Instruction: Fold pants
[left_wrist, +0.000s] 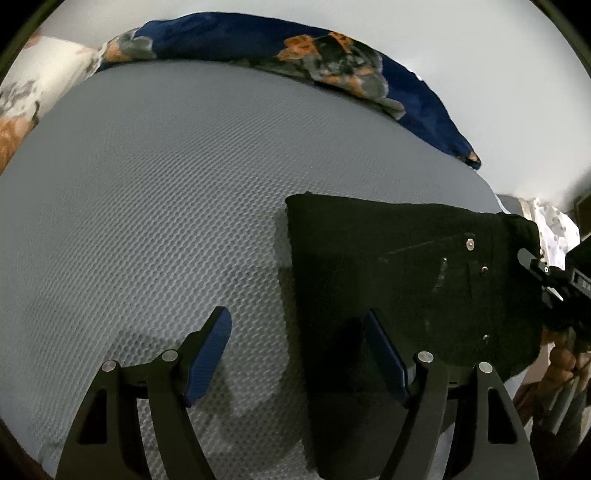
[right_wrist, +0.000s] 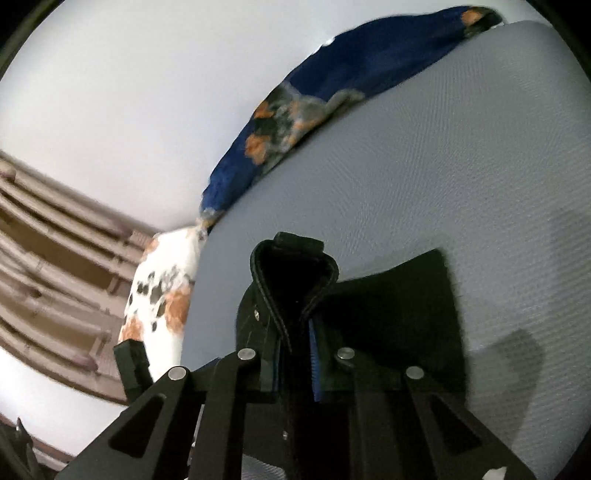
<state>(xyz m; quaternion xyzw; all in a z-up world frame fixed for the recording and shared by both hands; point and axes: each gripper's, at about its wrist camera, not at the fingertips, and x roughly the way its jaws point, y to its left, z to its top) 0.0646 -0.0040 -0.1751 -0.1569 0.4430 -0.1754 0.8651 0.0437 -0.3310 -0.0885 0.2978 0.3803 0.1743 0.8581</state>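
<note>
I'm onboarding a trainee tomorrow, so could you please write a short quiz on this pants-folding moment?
1. True or false: the left gripper is clamped on the black pants.
2. What does the right gripper pinch? A) floral blanket B) waistband C) nothing
3. What surface do the pants lie on?

Key: 1 false, it is open with nothing pinched. 2 B, the waistband. 3 The grey textured mattress.

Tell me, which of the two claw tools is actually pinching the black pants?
The right gripper: its jaws are shut on the folded waistband of the black pants. The left gripper stands open, holding nothing.
</note>
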